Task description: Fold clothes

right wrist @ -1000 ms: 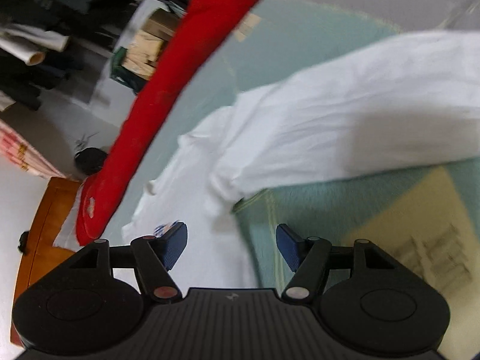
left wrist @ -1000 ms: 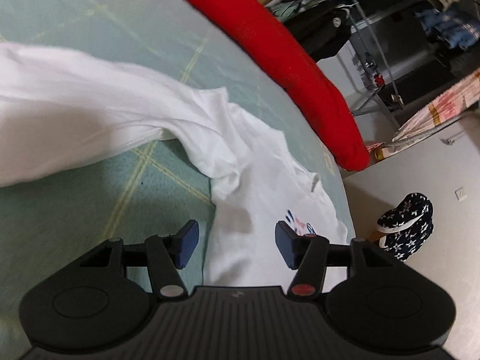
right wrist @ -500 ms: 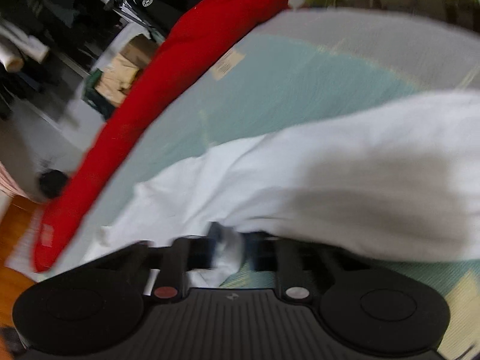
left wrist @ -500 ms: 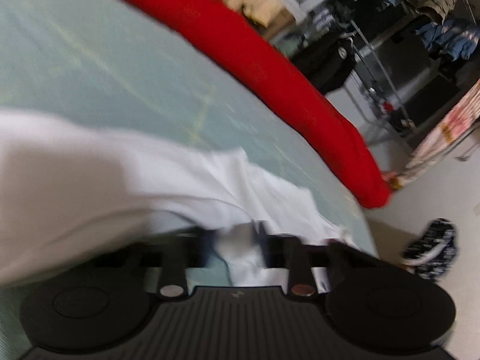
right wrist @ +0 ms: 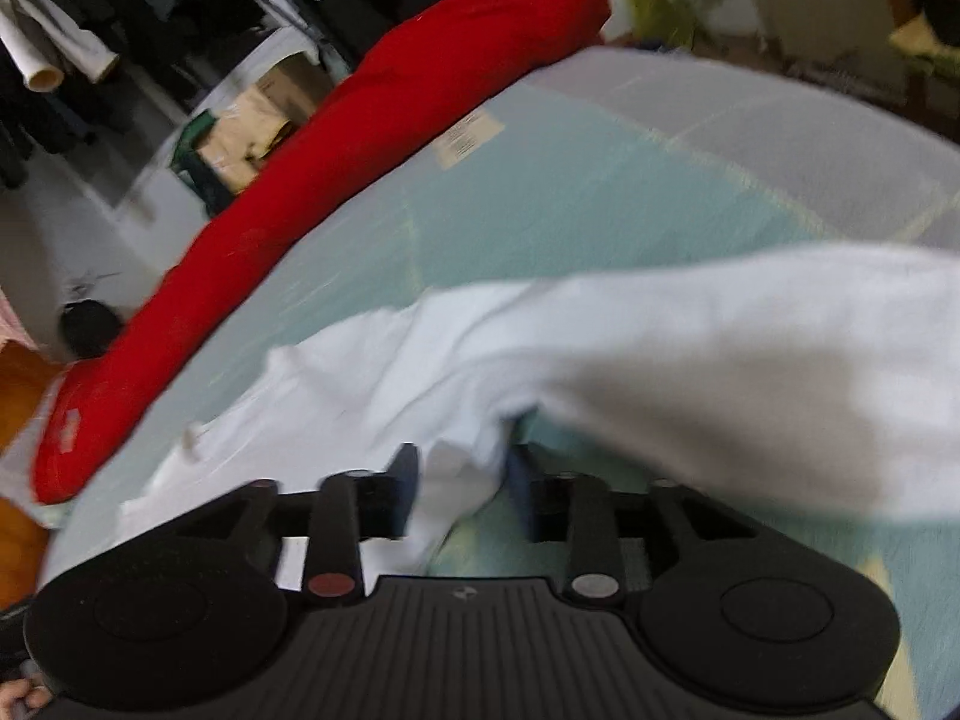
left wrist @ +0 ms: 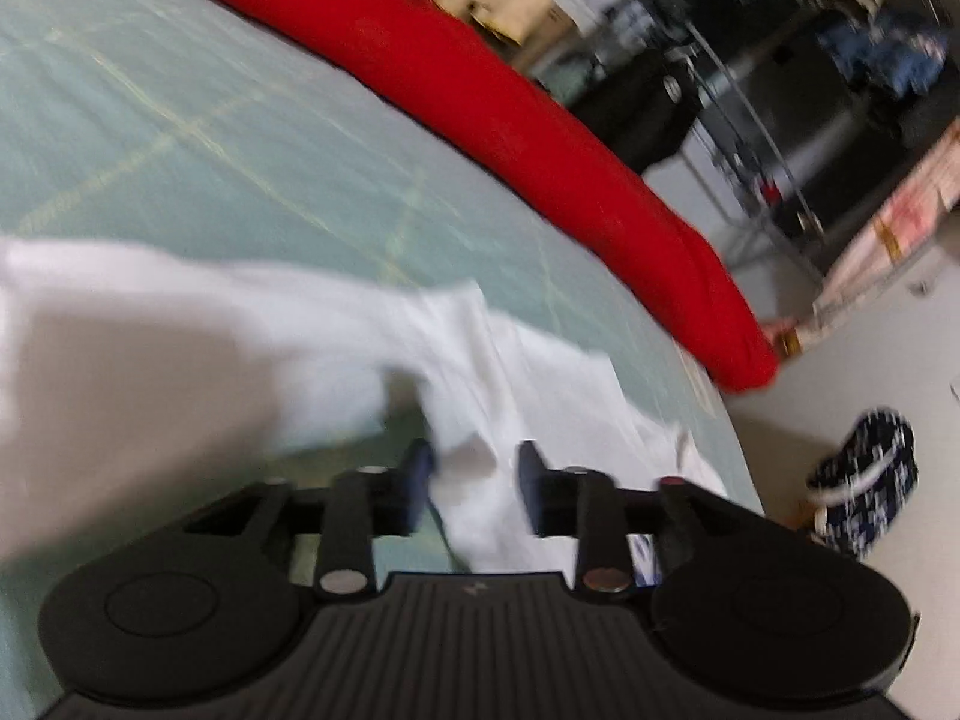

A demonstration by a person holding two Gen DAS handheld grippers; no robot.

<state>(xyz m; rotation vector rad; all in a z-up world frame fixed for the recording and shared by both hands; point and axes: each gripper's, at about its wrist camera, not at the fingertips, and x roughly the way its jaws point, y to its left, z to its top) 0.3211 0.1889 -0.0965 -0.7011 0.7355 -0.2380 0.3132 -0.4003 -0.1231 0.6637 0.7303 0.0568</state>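
1. A pale green checked bedsheet (left wrist: 198, 138) covers the bed.
2. A long red bolster (right wrist: 336, 180) lies along its far edge.
3. The white T-shirt (right wrist: 690, 354) lies rumpled across the sheet, one fold lifted.
4. The left gripper (left wrist: 474, 483) has just been opening; shirt fabric sits between its parted fingers.
5. The right gripper (right wrist: 462, 489) has likewise just been opening, a bunch of shirt between its fingers.

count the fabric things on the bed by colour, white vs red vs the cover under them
white: 1, the white shirt lying across the bed, with cloth between the jaws of both grippers
red: 1, the long red roll along the far edge
pale green: 1, the checked bed cover underneath
total: 3
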